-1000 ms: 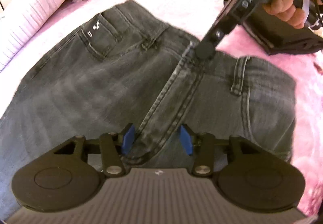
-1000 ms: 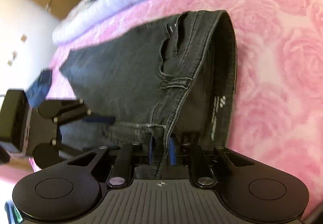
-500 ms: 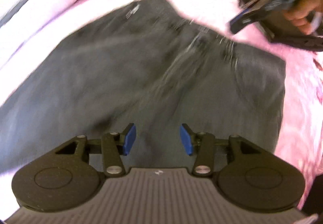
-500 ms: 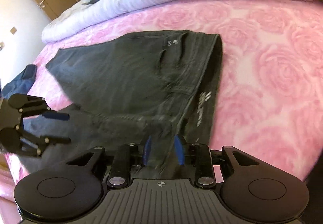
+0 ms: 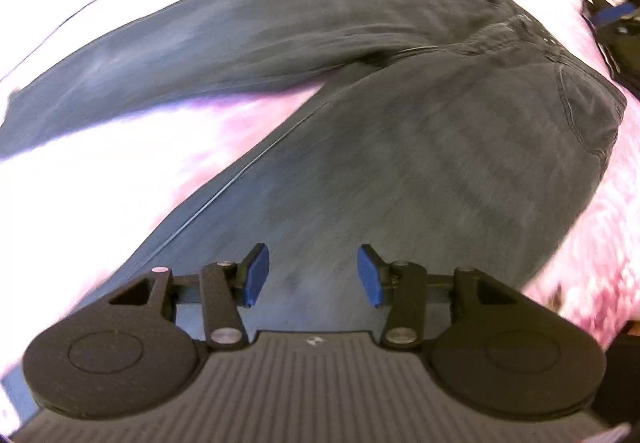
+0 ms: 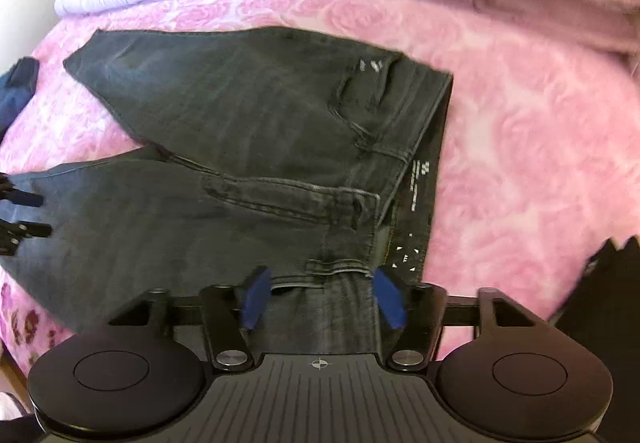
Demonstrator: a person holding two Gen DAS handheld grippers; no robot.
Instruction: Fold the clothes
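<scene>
Here the dark grey denim jeans (image 6: 248, 147) lie flat on the pink rose-patterned bed (image 6: 520, 147), legs splayed; the right gripper (image 6: 322, 297) has just been opening, nothing clamped, and the left gripper (image 5: 310, 275) hovers with fingers apart.

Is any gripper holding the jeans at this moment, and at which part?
Nothing is held. The right gripper has just been opening above the waistband of the jeans; the left gripper hangs open over one leg.

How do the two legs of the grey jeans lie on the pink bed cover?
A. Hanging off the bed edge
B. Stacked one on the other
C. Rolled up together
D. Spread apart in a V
D: the legs of the jeans diverge from the crotch, with pink bed cover between them.
</scene>
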